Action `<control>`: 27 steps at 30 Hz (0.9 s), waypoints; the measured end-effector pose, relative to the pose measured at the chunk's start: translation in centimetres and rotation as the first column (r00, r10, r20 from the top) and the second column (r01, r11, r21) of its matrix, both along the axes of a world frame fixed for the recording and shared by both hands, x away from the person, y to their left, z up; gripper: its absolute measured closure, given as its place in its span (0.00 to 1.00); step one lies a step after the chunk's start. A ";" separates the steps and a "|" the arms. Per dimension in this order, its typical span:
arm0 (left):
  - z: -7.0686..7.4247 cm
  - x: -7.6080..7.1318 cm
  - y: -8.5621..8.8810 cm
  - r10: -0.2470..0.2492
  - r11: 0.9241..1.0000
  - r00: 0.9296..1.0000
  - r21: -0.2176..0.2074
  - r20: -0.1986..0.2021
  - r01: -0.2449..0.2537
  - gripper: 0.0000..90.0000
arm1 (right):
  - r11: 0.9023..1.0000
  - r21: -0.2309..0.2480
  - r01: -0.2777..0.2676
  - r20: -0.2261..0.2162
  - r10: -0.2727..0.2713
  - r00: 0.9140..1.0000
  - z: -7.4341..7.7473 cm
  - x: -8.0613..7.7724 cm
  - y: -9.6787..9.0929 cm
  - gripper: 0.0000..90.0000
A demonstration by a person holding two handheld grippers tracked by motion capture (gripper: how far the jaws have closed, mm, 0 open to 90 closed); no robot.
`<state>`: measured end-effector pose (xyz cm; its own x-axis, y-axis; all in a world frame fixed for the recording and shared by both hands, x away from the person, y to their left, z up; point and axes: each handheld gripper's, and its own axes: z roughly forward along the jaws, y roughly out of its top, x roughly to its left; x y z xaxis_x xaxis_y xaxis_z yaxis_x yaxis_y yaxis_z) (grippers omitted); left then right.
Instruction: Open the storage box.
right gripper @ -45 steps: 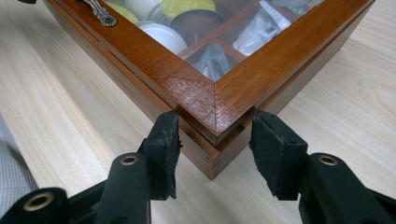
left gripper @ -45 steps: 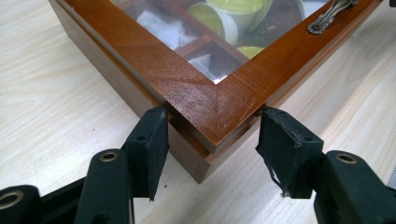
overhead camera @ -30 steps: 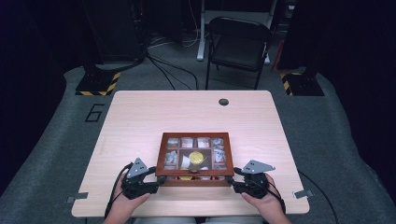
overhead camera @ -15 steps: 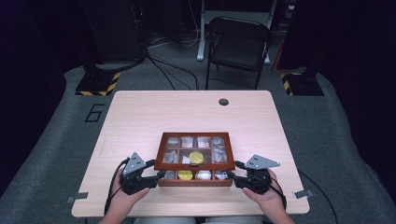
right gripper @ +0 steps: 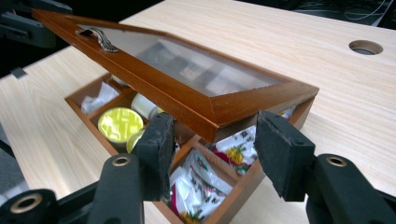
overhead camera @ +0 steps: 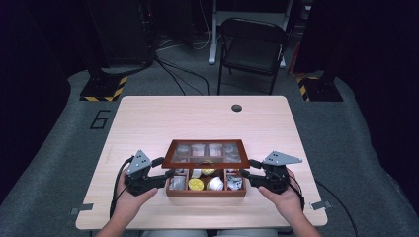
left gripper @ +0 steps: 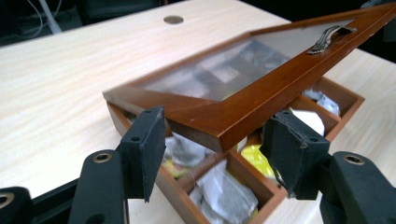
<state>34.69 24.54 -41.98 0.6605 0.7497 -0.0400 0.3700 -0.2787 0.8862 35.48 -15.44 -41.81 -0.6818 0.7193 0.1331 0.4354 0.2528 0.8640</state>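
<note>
A brown wooden box (overhead camera: 205, 191) with several compartments of tea bags and round pods stands near the table's front edge. Its glass lid (overhead camera: 207, 152) is hinged at the back and tilted up at the front, with a metal handle (left gripper: 329, 37) on the front rail. My left gripper (overhead camera: 170, 174) holds the lid's front left corner (left gripper: 205, 126) between its pads, its jaws having just closed a little. My right gripper (overhead camera: 249, 170) holds the lid's front right corner (right gripper: 219, 116) the same way. A yellow pod (right gripper: 120, 123) and printed tea bags (right gripper: 201, 182) lie uncovered beneath.
The light wooden table (overhead camera: 197, 118) has a round cable hole (overhead camera: 236, 107) at its far side. Behind it stands a black folding chair (overhead camera: 252, 49), with cables and a stand base marked in yellow and black (overhead camera: 104, 89) on the grey floor.
Both grippers have risen at the box's front corners and the lid's front edge has come up with them. The front compartments now lie uncovered.
</note>
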 end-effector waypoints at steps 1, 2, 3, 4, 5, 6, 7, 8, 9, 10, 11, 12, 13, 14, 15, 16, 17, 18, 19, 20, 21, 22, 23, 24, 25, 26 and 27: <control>0.2 0.2 0.0 0.001 1.000 1.000 0.004 0.006 -0.001 0.44 | 1.000 0.003 -0.001 -0.002 0.001 1.000 0.2 0.2 -0.1 0.53; 0.4 0.3 -0.1 0.002 1.000 1.000 0.008 0.011 -0.002 0.44 | 1.000 0.009 -0.002 -0.004 0.002 1.000 0.4 0.4 -0.1 0.53; 0.6 0.5 -0.1 -0.001 1.000 1.000 0.011 0.011 0.000 0.44 | 1.000 0.013 -0.004 -0.008 0.004 1.000 0.6 0.6 -0.1 0.52; 0.8 0.6 -0.2 0.002 1.000 1.000 0.013 0.014 -0.002 0.44 | 1.000 0.016 -0.005 -0.010 0.006 1.000 0.8 0.8 -0.1 0.52; 1.0 0.8 -0.2 0.002 1.000 1.000 0.013 0.019 -0.002 0.44 | 1.000 0.018 -0.006 -0.010 0.006 1.000 1.0 0.9 -0.1 0.52; 1.2 1.0 -0.2 0.003 1.000 1.000 0.015 0.021 -0.004 0.44 | 1.000 0.017 -0.005 -0.011 0.005 1.000 1.2 1.1 -0.1 0.52; 1.4 1.2 -0.2 0.003 1.000 1.000 0.016 0.023 -0.003 0.44 | 1.000 0.017 -0.005 -0.010 0.005 1.000 1.5 1.3 -0.1 0.52; 1.5 1.3 -0.2 0.001 1.000 1.000 0.013 0.021 -0.002 0.44 | 1.000 0.016 -0.003 -0.009 0.003 1.000 1.7 1.5 -0.1 0.52; 1.7 1.5 -0.2 0.001 1.000 1.000 0.009 0.018 -0.001 0.44 | 1.000 0.014 -0.001 -0.010 0.001 1.000 1.9 1.6 0.0 0.53; 1.8 1.7 -0.2 0.004 1.000 1.000 0.008 0.024 -0.004 0.44 | 1.000 0.010 -0.001 -0.003 0.001 1.000 2.1 1.8 0.0 0.53; 2.0 1.9 -0.2 0.003 1.000 1.000 0.008 0.023 -0.003 0.44 | 1.000 0.006 0.000 0.000 0.000 1.000 2.3 1.9 0.1 0.53; 2.1 2.0 -0.2 0.005 1.000 1.000 0.004 0.025 -0.005 0.44 | 1.000 -0.001 0.000 0.006 0.000 1.000 2.5 2.0 0.1 0.53; 2.3 2.2 -0.2 0.005 1.000 1.000 0.001 0.022 -0.005 0.44 | 1.000 -0.002 0.003 0.010 -0.003 1.000 2.6 2.2 0.2 0.53; 2.4 2.3 -0.2 0.008 1.000 1.000 -0.002 0.025 -0.008 0.44 | 1.000 -0.005 0.005 0.013 -0.005 1.000 2.8 2.3 0.2 0.53; 2.5 2.4 -0.2 0.009 1.000 1.000 -0.005 0.025 -0.009 0.44 | 1.000 -0.007 0.006 0.015 -0.005 1.000 3.0 2.4 0.3 0.53; 2.6 2.5 -0.2 0.007 1.000 1.000 -0.008 0.020 -0.007 0.44 | 1.000 -0.007 0.007 0.017 -0.007 1.000 3.1 2.5 0.3 0.53; 2.6 2.7 -0.2 0.009 1.000 1.000 -0.011 0.021 -0.009 0.44 | 1.000 -0.009 0.006 0.018 -0.006 1.000 3.2 2.6 0.3 0.53; 2.7 2.8 -0.2 0.008 1.000 1.000 -0.013 0.017 -0.008 0.44 | 1.000 -0.012 0.006 0.020 -0.006 1.000 3.3 2.7 0.4 0.53; 2.8 2.9 -0.1 0.006 1.000 1.000 -0.010 0.017 -0.006 0.44 | 1.000 -0.015 0.008 0.019 -0.008 1.000 3.4 2.8 0.4 0.53; 2.9 3.0 -0.1 0.008 1.000 1.000 -0.016 0.016 -0.008 0.44 | 1.000 -0.017 0.005 0.021 -0.005 1.000 3.5 3.0 0.4 0.53; 3.0 3.1 -0.1 0.006 1.000 1.000 -0.012 0.016 -0.006 0.44 | 1.000 -0.021 0.003 0.020 -0.003 1.000 3.6 3.1 0.4 0.53; 3.1 3.2 -0.1 0.006 1.000 1.000 -0.017 0.015 -0.006 0.44 | 1.000 -0.022 0.007 0.017 -0.007 1.000 3.7 3.2 0.5 0.53; 3.1 3.3 -0.1 0.008 1.000 1.000 -0.020 0.014 -0.008 0.44 | 1.000 -0.024 0.008 0.018 -0.007 1.000 3.8 3.3 0.5 0.53; 3.3 3.4 -0.1 0.007 1.000 1.000 -0.018 0.015 -0.007 0.44 | 1.000 -0.026 0.010 0.019 -0.009 1.000 3.9 3.4 0.5 0.53; 3.4 3.6 -0.1 0.009 1.000 1.000 -0.022 0.017 -0.009 0.44 | 1.000 -0.028 0.014 0.020 -0.013 1.000 4.0 3.6 0.6 0.53; 3.4 3.6 -0.1 0.011 1.000 1.000 -0.025 0.017 -0.010 0.44 | 0.999 -0.029 0.012 0.025 -0.012 1.000 4.1 3.7 0.6 0.53; 3.6 3.8 -0.1 0.014 0.999 1.000 -0.029 0.015 -0.013 0.45 | 0.999 -0.030 0.015 0.024 -0.014 1.000 4.2 3.8 0.6 0.53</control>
